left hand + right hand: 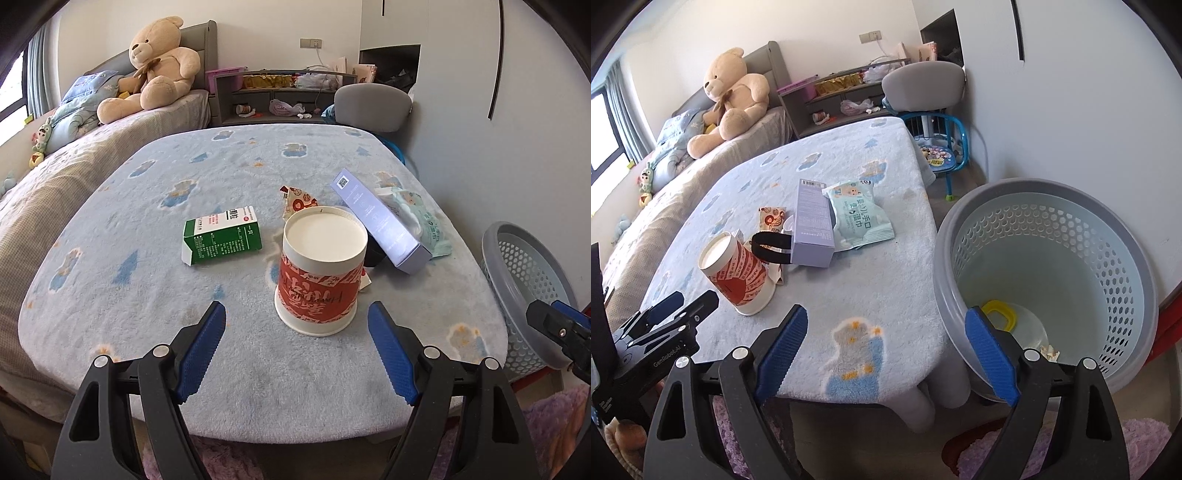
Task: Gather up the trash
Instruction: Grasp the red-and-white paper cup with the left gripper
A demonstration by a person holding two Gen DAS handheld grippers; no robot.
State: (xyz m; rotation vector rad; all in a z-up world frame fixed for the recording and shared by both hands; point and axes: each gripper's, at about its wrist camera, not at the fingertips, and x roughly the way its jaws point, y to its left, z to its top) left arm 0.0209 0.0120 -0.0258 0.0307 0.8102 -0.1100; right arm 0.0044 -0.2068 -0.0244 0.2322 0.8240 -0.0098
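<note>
Paper cup [320, 273], red/white print, is stood upside down on the fleece-covered table [147, 295], just ahead of the left gripper [297, 332], whose jaws are spread wide w/ nothing held. Right gripper [886, 339] is spread too, empty, held by the table edge next to the bin [1052, 258]. Cup's prob light and thin-walled, easily crushed, so it'd best be pinched gently across the mid wall, not the rim.
</note>
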